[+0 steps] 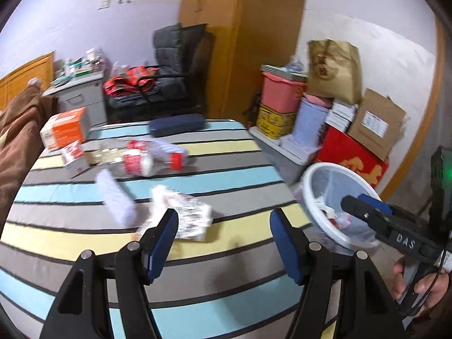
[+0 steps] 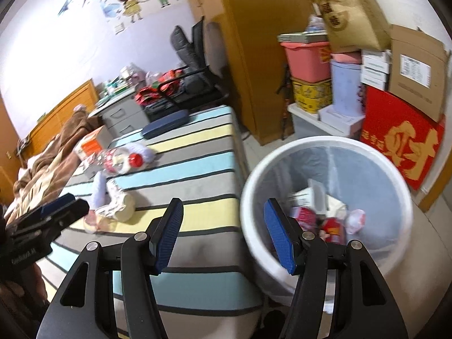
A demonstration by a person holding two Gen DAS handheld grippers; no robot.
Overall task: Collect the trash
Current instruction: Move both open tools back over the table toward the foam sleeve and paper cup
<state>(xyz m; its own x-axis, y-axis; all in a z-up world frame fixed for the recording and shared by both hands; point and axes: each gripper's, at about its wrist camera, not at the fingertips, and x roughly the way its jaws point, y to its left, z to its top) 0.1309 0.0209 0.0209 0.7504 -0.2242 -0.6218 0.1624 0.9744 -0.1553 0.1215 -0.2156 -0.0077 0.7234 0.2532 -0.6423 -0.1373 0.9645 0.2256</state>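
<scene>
Through your left wrist camera, your left gripper hangs over the striped bed with its blue pads spread wide and nothing between them. A crumpled white printed wrapper lies on the mattress just ahead of your left finger, its near edge partly hidden behind that pad. A blurred white piece sits to the left of it, and farther back a plastic bottle with a red cap lies on its side near two orange-and-white boxes. Off the bed's right edge stands the white trash bin, lined with a bag and already holding scraps; your right gripper reaches over its rim, though from here you cannot tell how its fingers stand.

Through your right wrist camera, your right gripper is spread wide and empty, poised over the gap between the bed and the trash bin. The bin lies just ahead and to the right, red-and-white litter inside it. The wrapper rests well to the left on the mattress, close to your left gripper, with the bottle beyond.
</scene>
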